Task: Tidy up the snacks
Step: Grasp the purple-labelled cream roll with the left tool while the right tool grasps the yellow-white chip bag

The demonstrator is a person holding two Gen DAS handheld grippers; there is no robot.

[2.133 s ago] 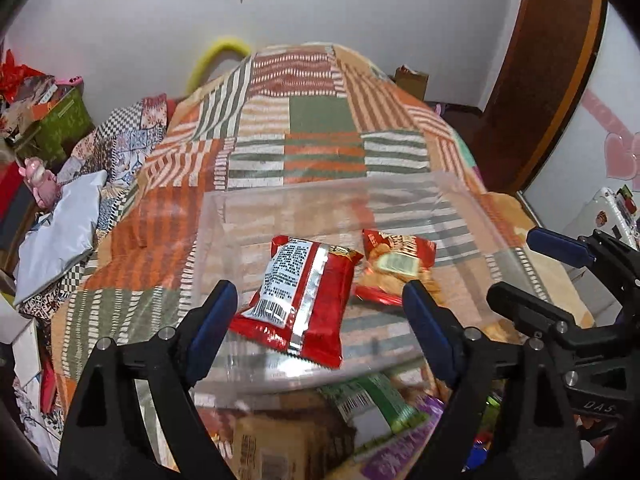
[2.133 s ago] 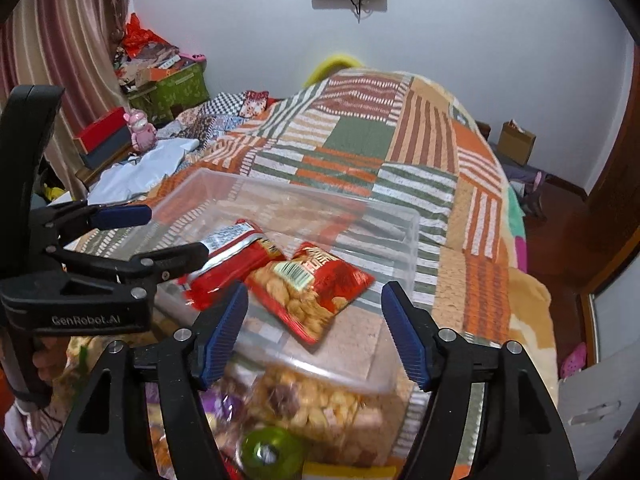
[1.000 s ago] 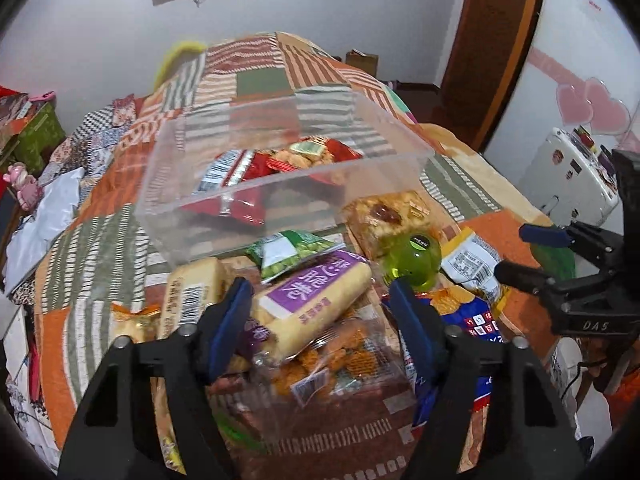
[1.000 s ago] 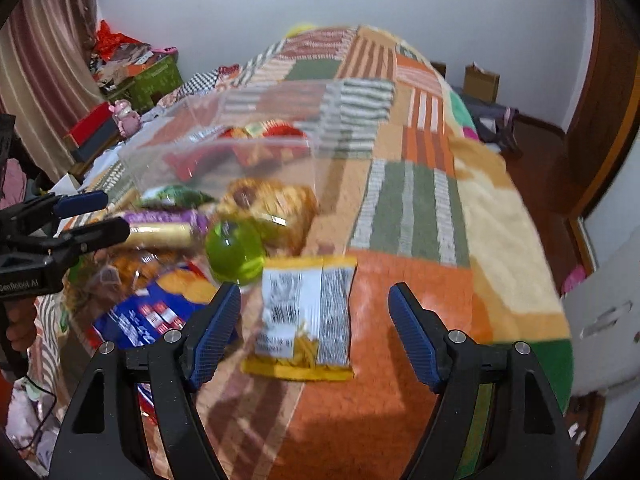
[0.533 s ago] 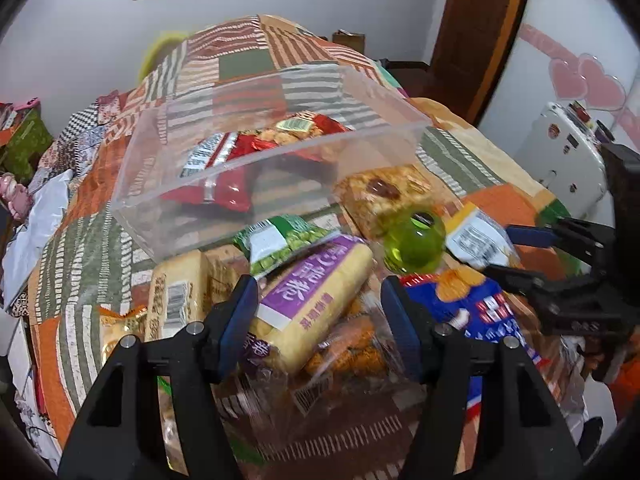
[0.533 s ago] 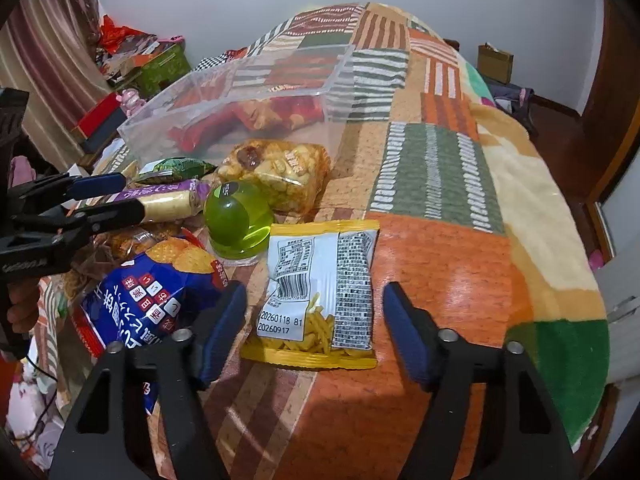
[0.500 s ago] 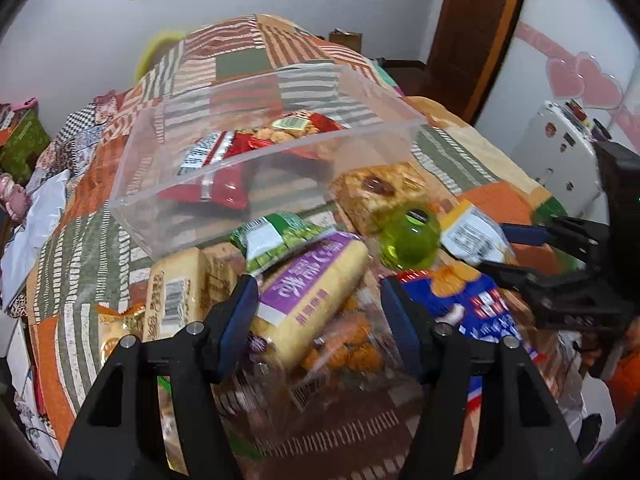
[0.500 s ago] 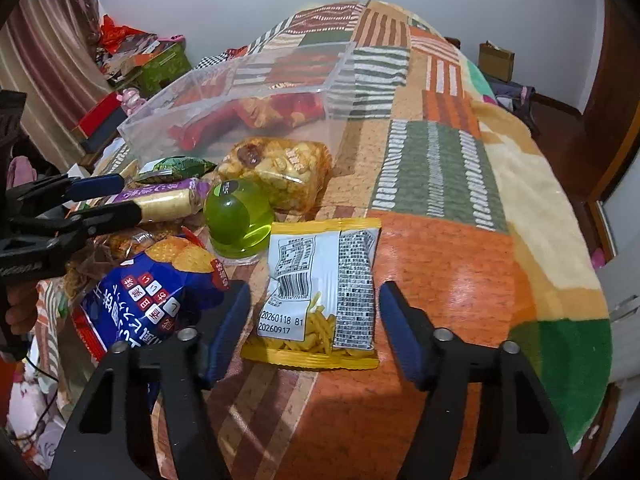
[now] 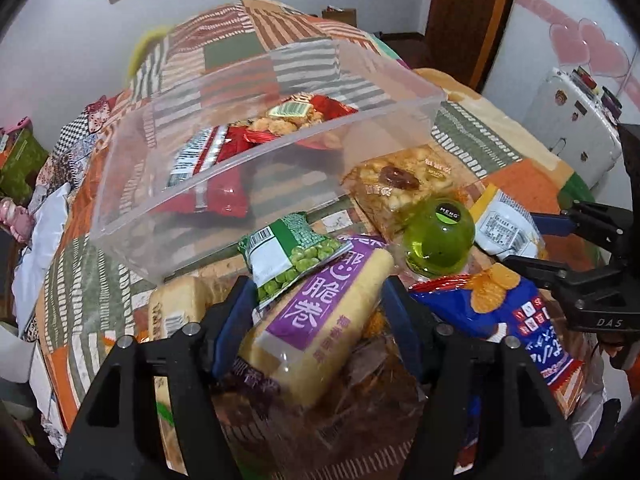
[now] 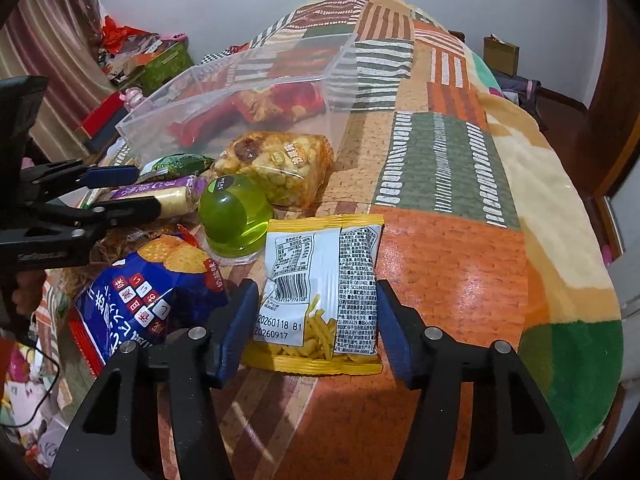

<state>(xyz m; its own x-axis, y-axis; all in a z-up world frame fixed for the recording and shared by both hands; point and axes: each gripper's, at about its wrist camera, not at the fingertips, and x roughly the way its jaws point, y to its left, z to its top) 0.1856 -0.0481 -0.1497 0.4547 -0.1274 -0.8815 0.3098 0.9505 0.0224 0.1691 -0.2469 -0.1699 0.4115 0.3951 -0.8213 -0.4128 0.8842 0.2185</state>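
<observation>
Here my left gripper point(image 9: 320, 312) sat spread around the purple-labelled roll pack point(image 9: 316, 328), blue pads either side, whether touching I couldn't tell. My right gripper point(image 10: 314, 326) was spread too, straddling the yellow-edged snack bag point(image 10: 320, 292) on the patchwork blanket point(image 10: 440, 160). The clear bin point(image 9: 256, 152) beyond the pile held red packets point(image 9: 216, 184).

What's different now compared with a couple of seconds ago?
Both grippers pulled back from over the clear bin and dropped low: the left gripper now straddles the purple-label roll, the right gripper the yellow-edged packet. Jaws still open; snacks unmoved.
</observation>
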